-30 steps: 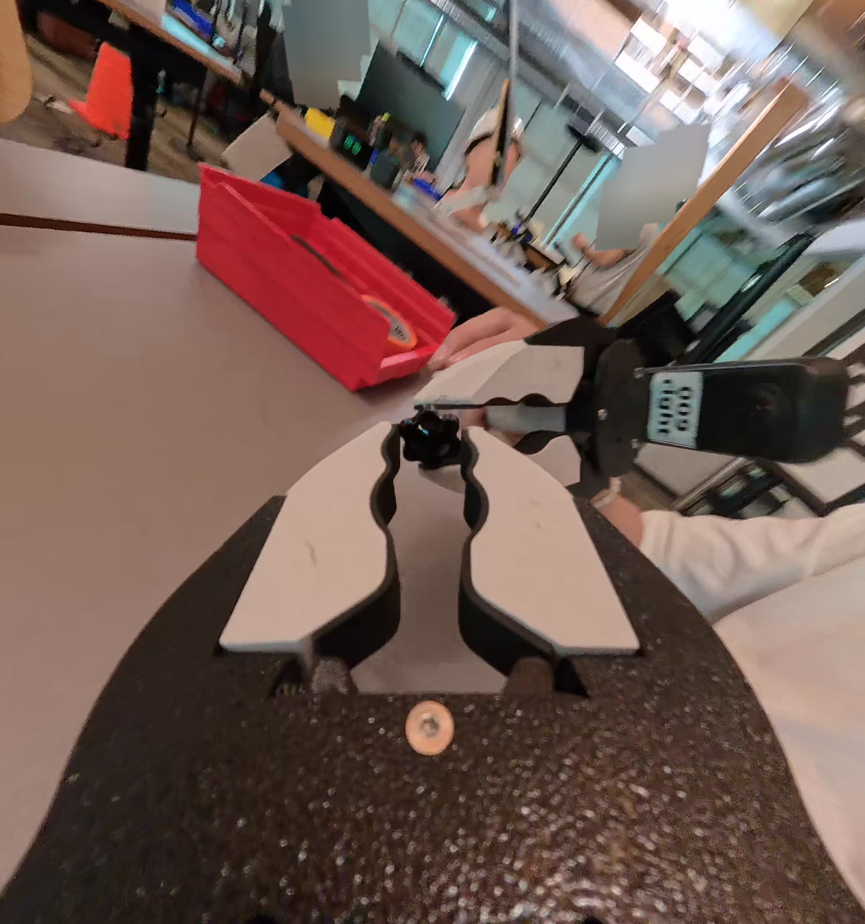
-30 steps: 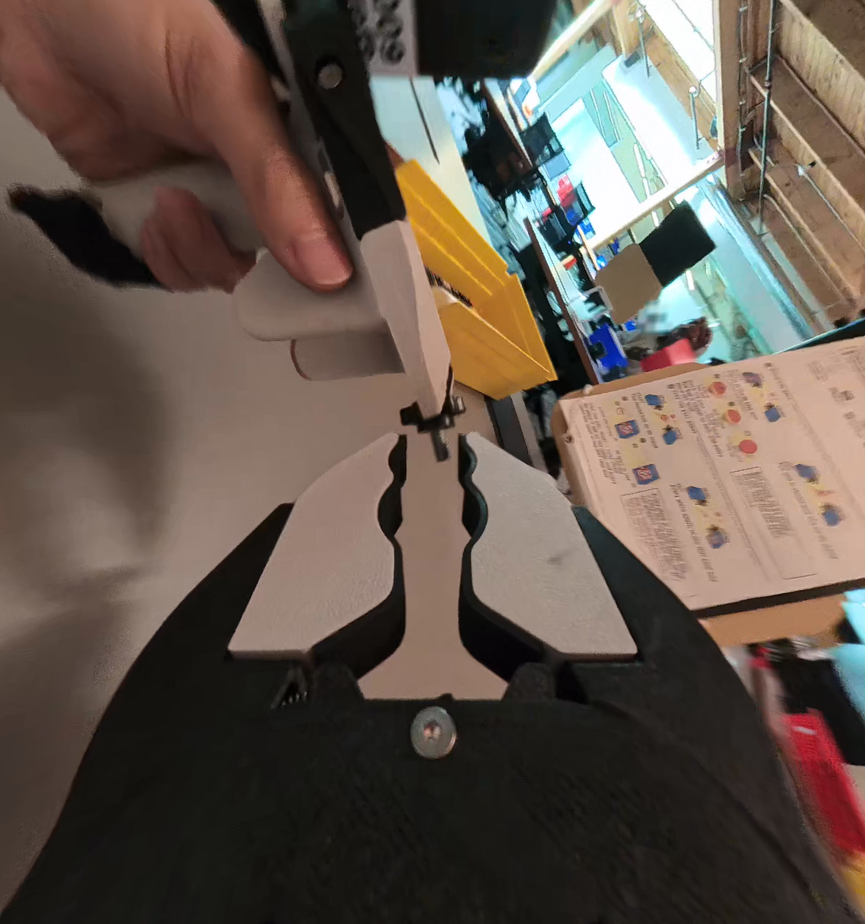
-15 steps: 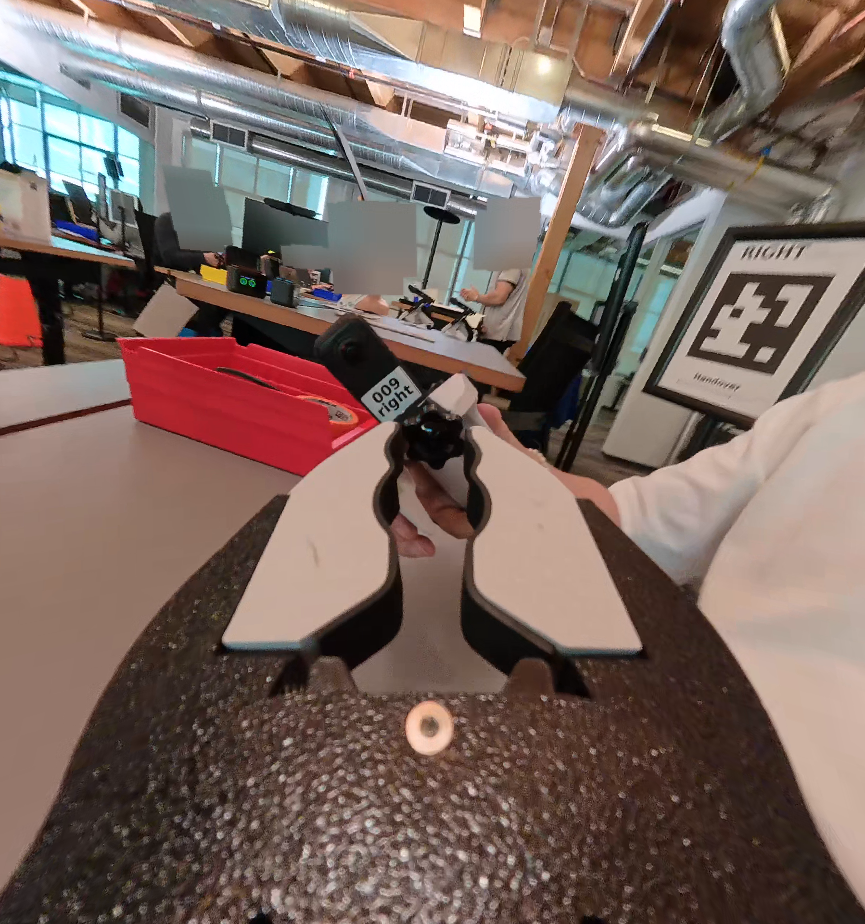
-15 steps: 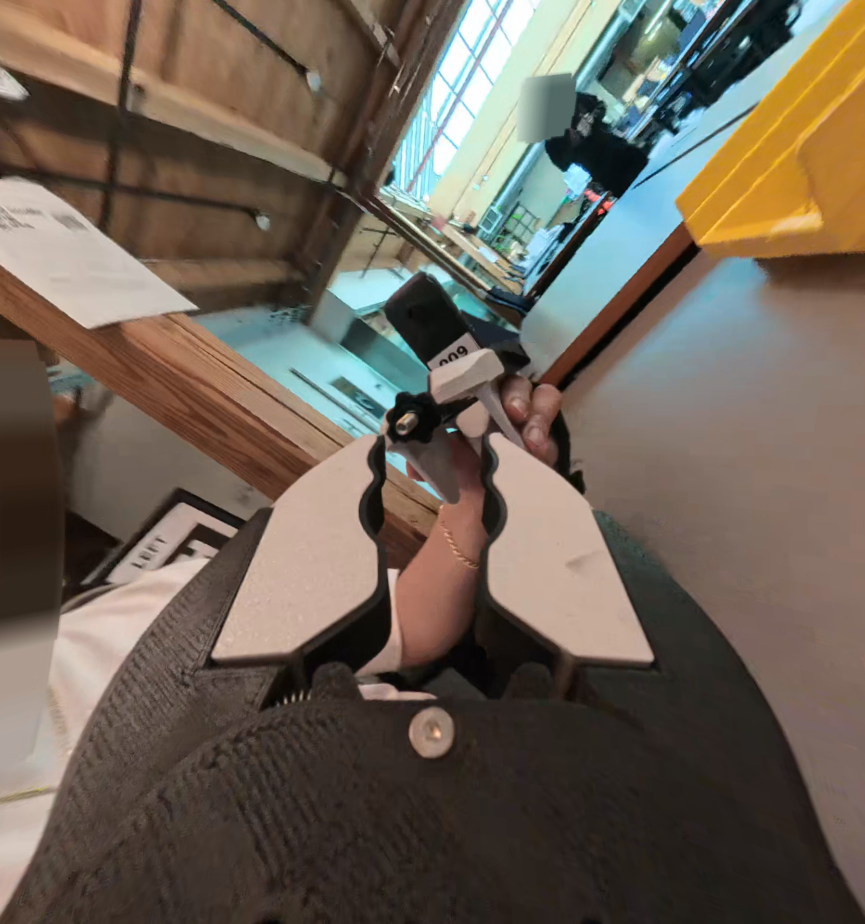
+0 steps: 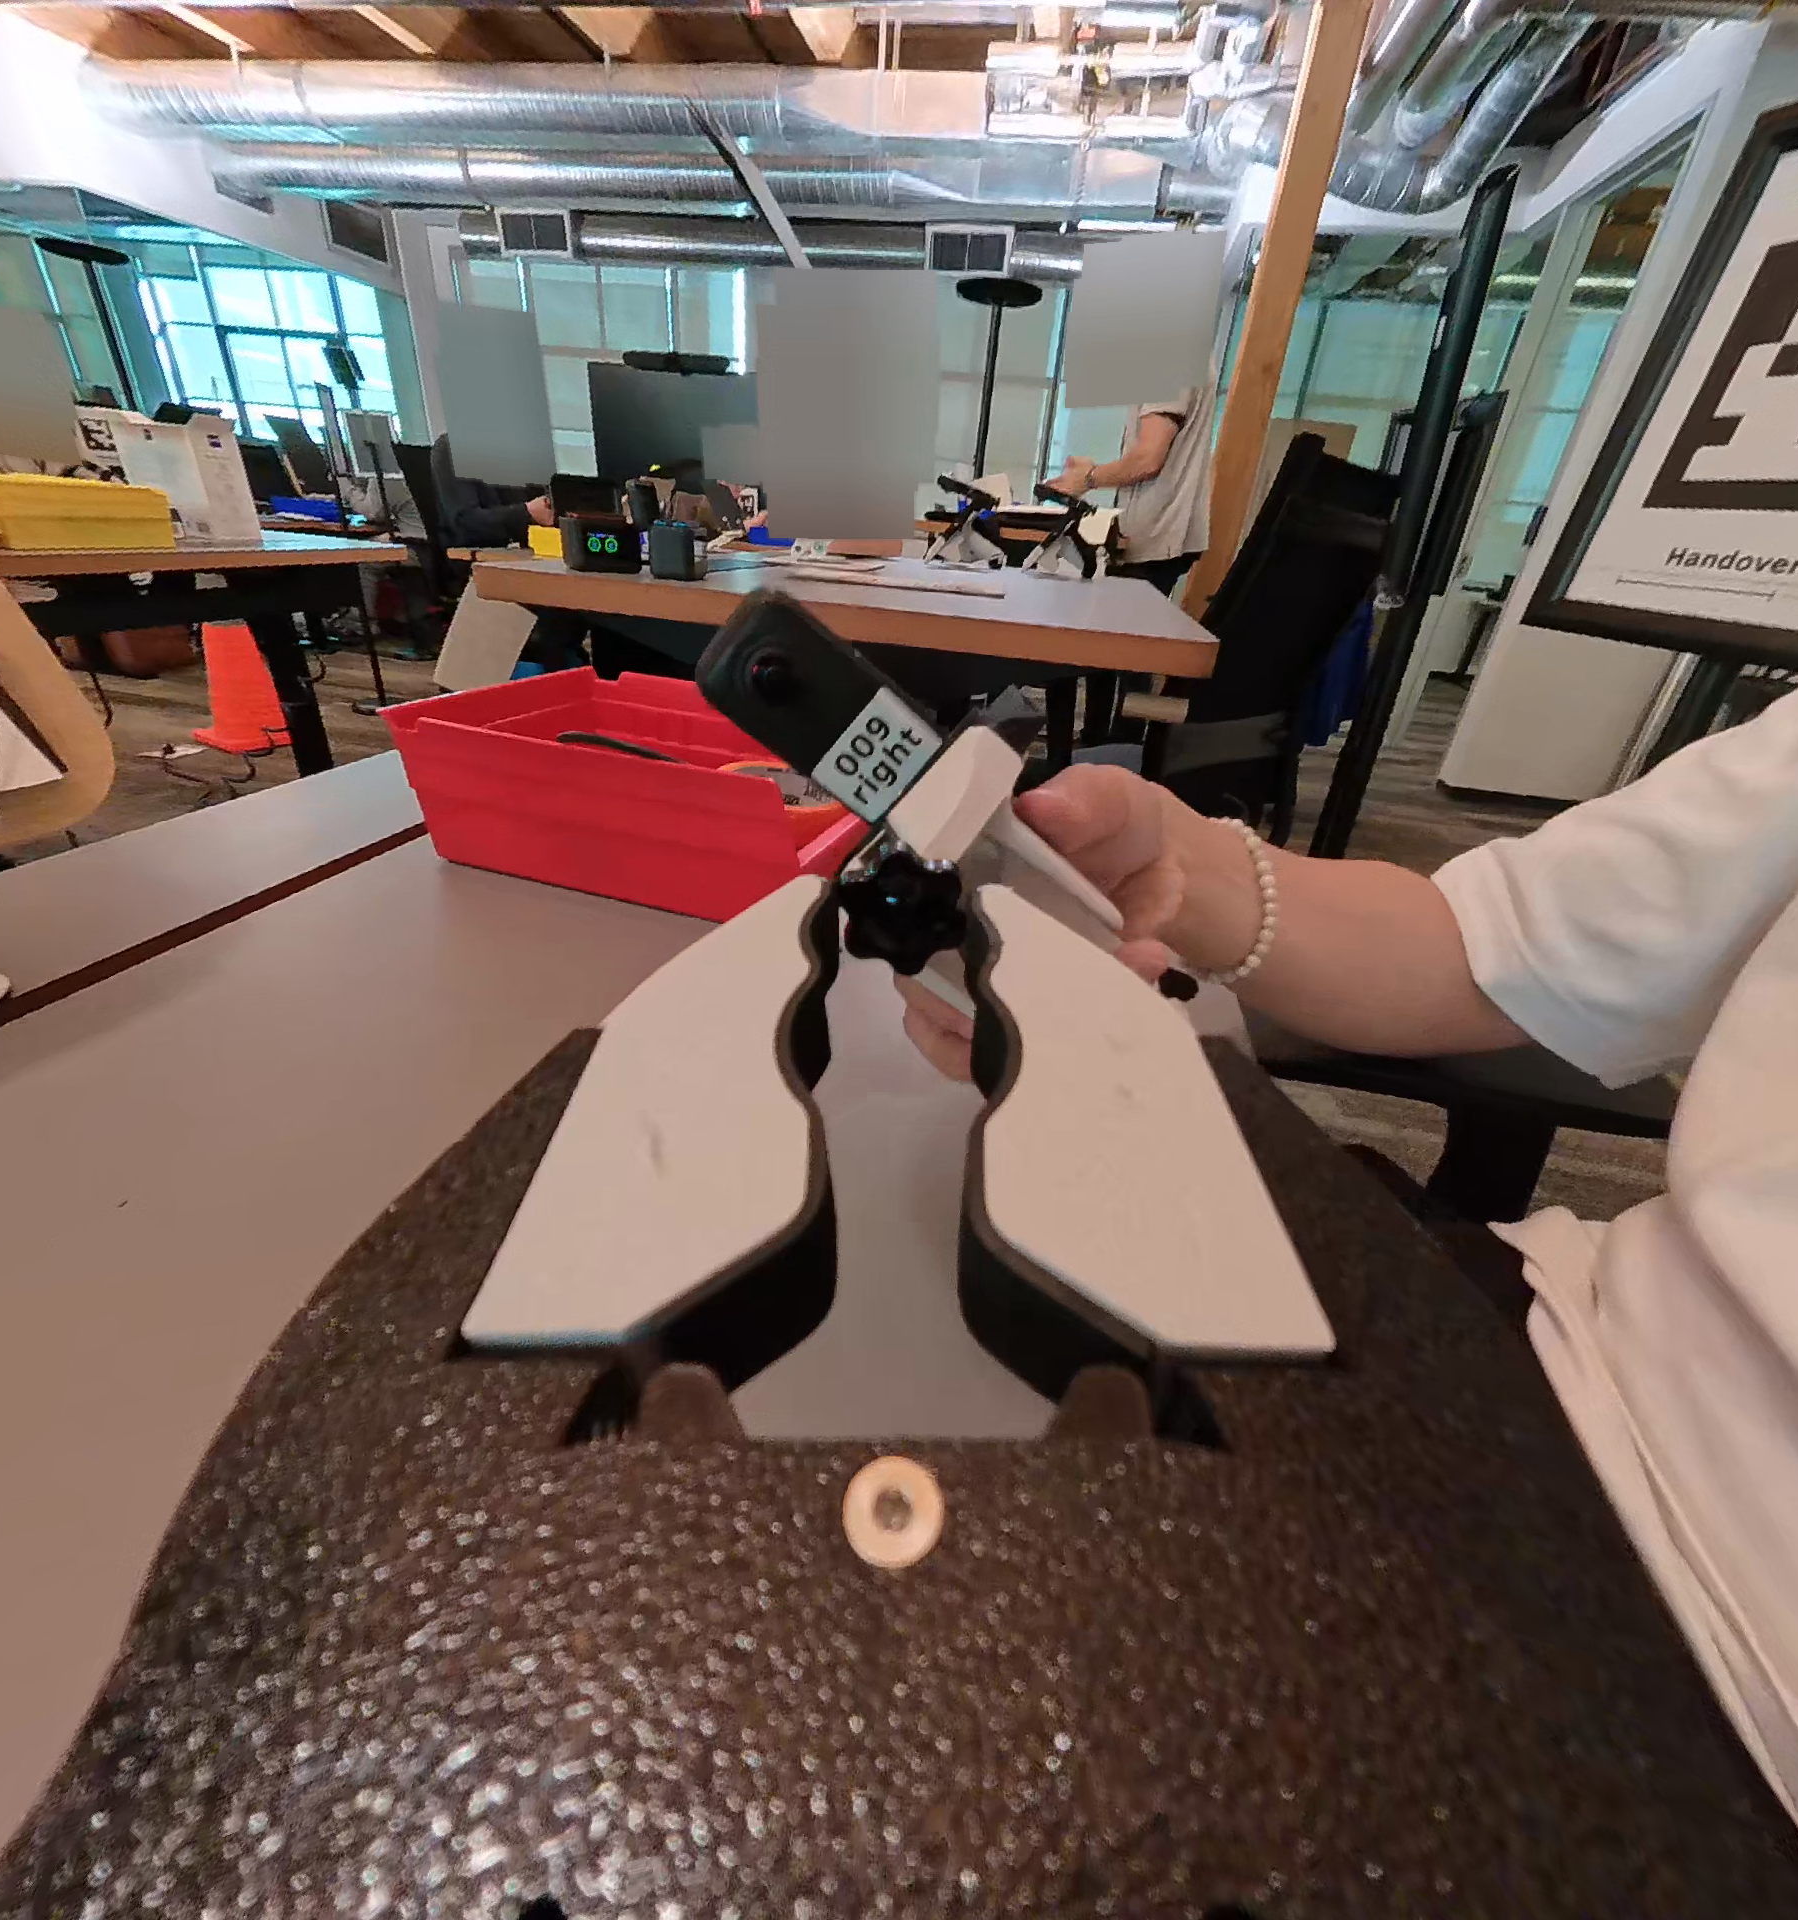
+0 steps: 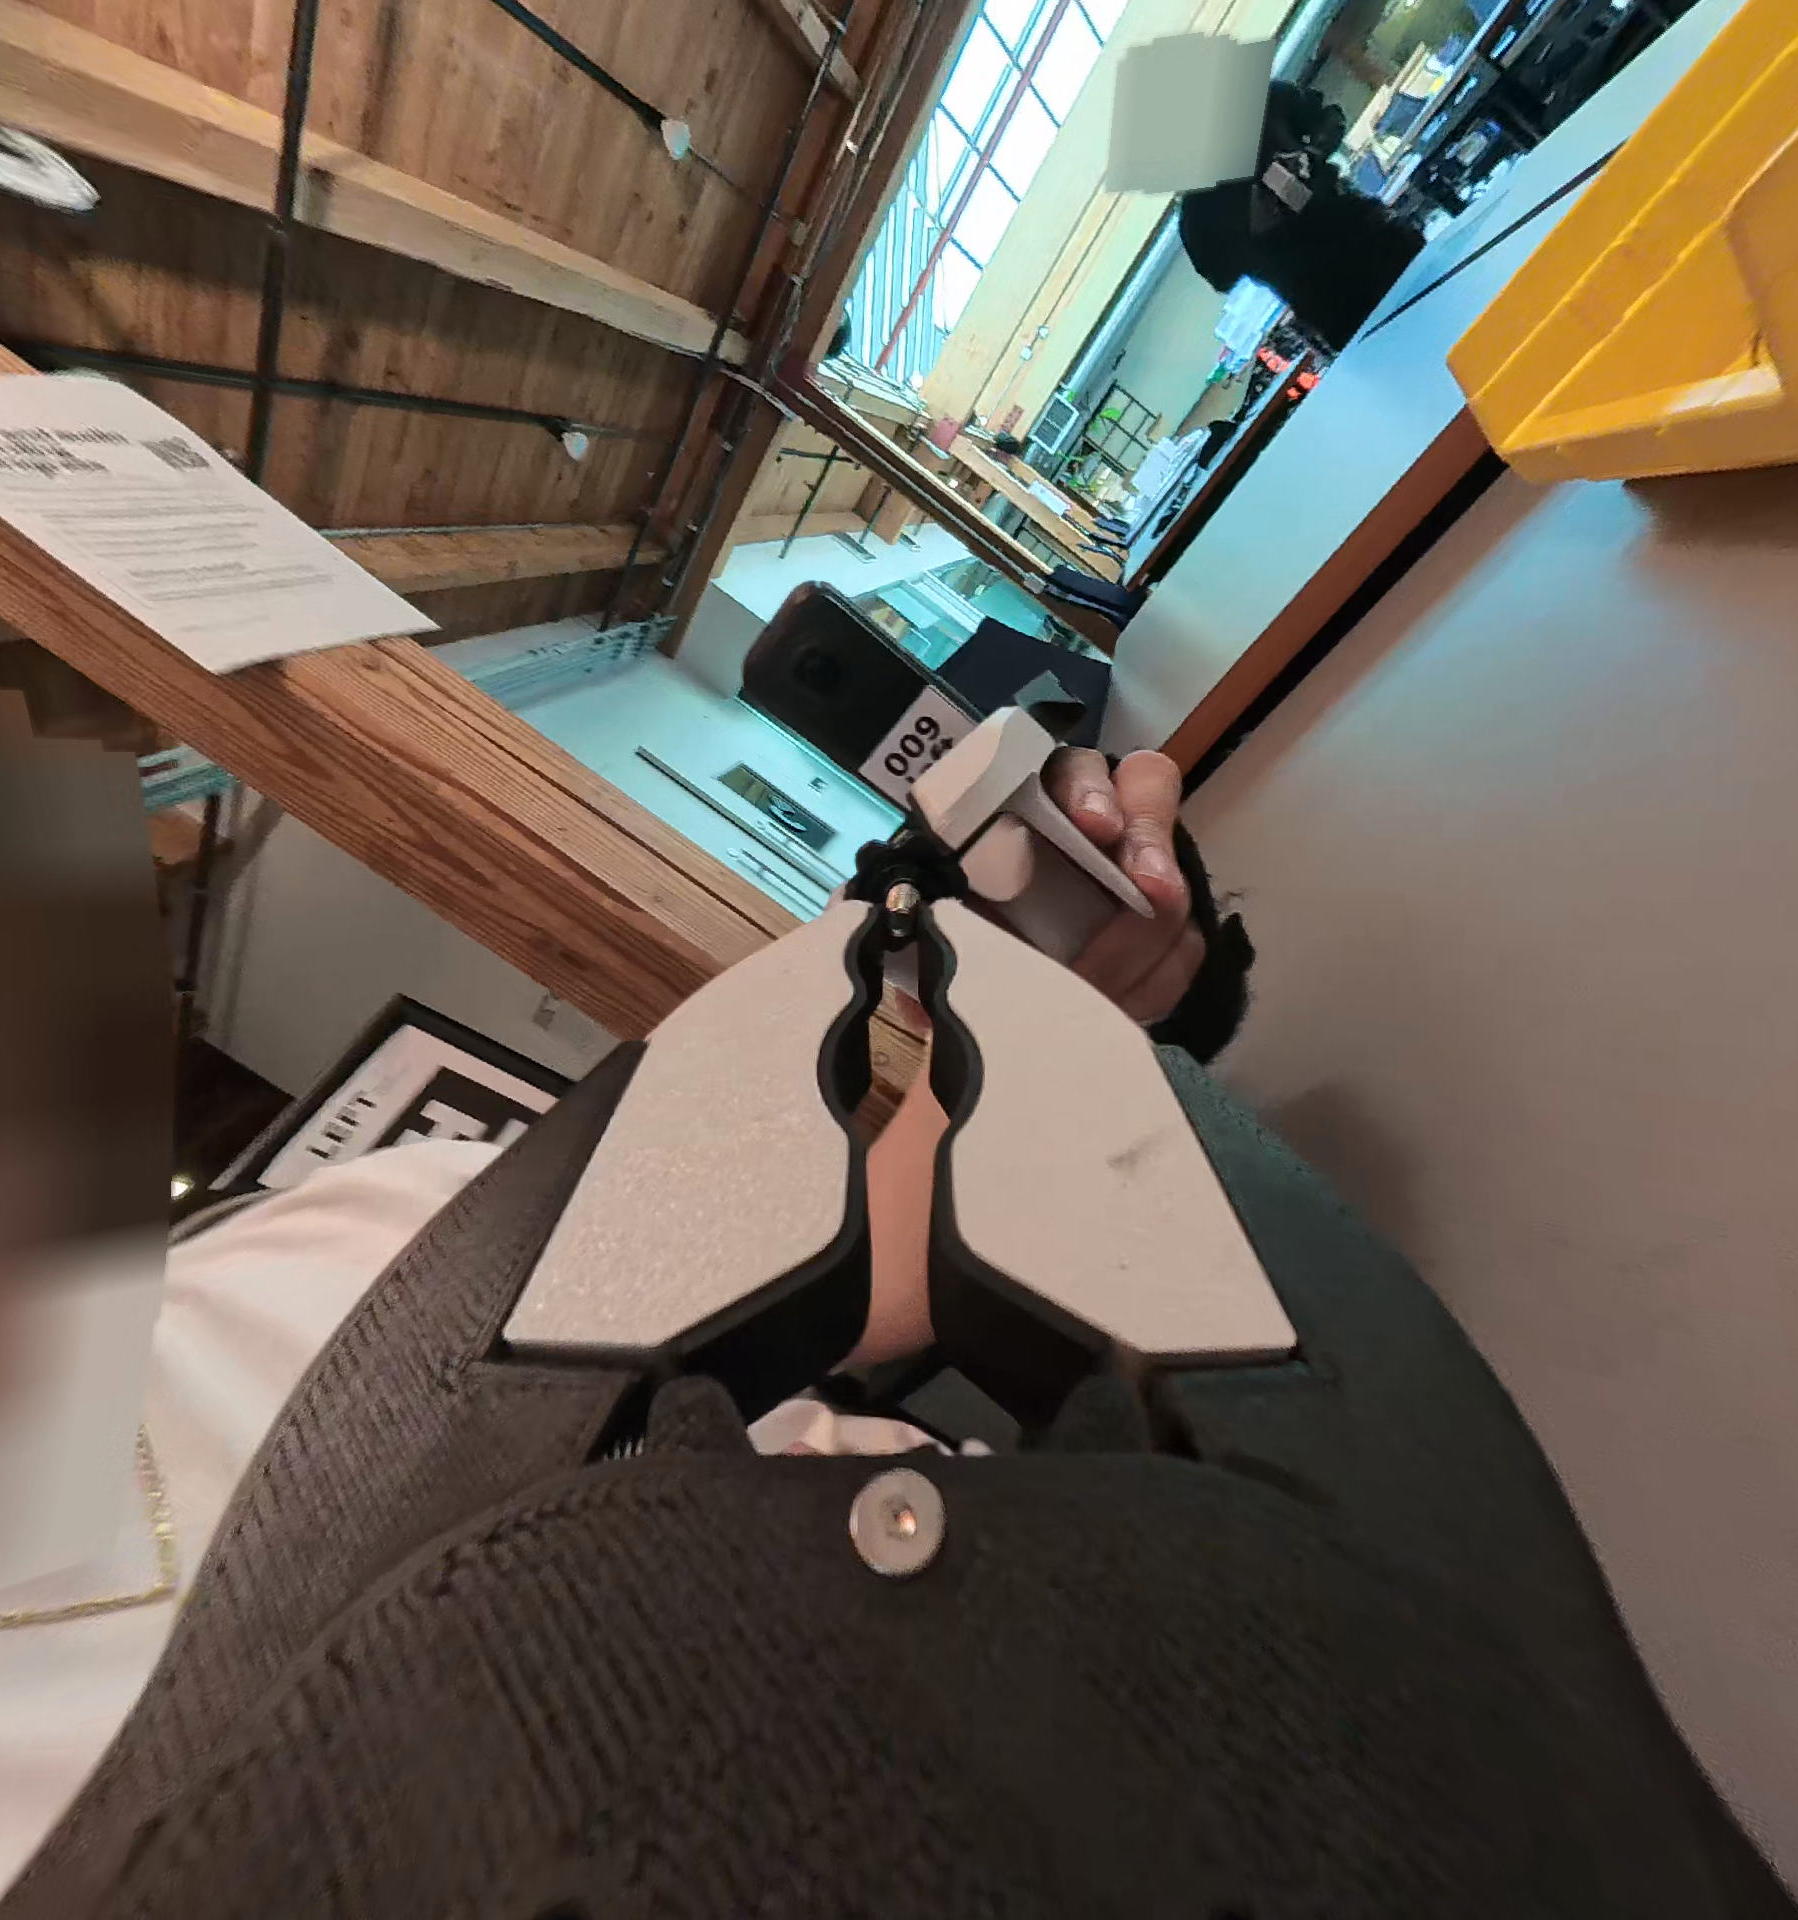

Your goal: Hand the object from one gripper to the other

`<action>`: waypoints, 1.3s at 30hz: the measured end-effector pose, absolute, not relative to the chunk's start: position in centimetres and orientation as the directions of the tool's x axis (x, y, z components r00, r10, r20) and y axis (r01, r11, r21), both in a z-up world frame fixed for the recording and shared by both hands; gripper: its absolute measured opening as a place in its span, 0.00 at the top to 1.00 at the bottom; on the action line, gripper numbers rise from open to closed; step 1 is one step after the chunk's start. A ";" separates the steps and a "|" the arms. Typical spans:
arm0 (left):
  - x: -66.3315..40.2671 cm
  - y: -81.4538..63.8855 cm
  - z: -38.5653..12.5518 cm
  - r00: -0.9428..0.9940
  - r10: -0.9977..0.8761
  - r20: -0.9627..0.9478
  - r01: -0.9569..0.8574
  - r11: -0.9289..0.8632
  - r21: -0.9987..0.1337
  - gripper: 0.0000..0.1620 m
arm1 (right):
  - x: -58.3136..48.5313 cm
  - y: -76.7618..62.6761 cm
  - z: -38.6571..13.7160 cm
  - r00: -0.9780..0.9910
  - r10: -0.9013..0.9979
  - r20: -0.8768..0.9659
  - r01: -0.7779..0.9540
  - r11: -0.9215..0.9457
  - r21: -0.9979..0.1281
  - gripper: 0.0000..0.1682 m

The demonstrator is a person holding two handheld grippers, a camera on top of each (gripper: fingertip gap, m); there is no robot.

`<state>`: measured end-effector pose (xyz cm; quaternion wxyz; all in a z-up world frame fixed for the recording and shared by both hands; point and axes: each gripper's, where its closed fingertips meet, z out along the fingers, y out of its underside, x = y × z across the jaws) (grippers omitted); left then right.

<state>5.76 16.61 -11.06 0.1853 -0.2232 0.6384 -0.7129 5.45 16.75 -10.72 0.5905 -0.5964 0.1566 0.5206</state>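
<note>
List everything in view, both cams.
knob: 1, black, clamped between both grippers' tips
red bin: 1, red, on table behind knob
yellow bin: 1, yellow, on table, right wrist view
table: 1, grey, underneath
cone: 1, orange, floor, far left
sign: 1, black-and-white, framed, far right
sheet: 1, white, on wooden beam
left gripper: black, white fingers, shut on knob
right gripper: same, shut on knob's stud
right hand: holding right gripper
left hand: holding left gripper

The knob (image 5: 900, 918) sits between the tips of the left gripper (image 5: 900, 940), above the table (image 5: 251, 1091). The right gripper (image 5: 962, 790) meets it from beyond, tips touching the knob, a hand (image 5: 1123, 873) just right of it. Behind and left, a bin (image 5: 583, 800) rests on the table; farther back stands a desk (image 5: 874, 613).
</note>
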 end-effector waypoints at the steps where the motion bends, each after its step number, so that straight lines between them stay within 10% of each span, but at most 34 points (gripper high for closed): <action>1: 5.8 16.7 -11.2 -0.827 -0.557 0.077 -0.024 -0.102 -0.994 0.86 | 5.5 16.8 -10.9 0.445 0.418 -0.792 -0.782 -0.250 -0.572 0.97; 12: 5.7 16.4 -11.0 -0.778 -0.434 0.454 -0.374 -0.260 -0.890 0.67 | 5.1 16.2 -10.5 0.893 0.379 -0.242 -0.225 -0.089 -0.970 0.97; 16: 5.1 15.7 -12.2 -0.774 -0.380 0.506 -0.460 -0.213 -0.862 0.83 | 4.5 16.5 -11.5 0.928 0.355 -0.109 -0.070 -0.121 -0.990 0.97; 25: 6.2 16.3 -12.4 -0.781 -0.624 -0.022 -0.050 0.098 -0.994 0.86 | 6.0 16.8 -12.4 0.902 0.263 -0.342 -0.300 -0.188 -0.935 0.90; 39: 5.8 16.4 -10.6 -0.547 -0.600 -0.583 0.370 0.452 -0.812 0.86 | 5.2 16.1 -9.8 0.545 0.433 -0.717 -0.710 -0.216 -0.670 0.84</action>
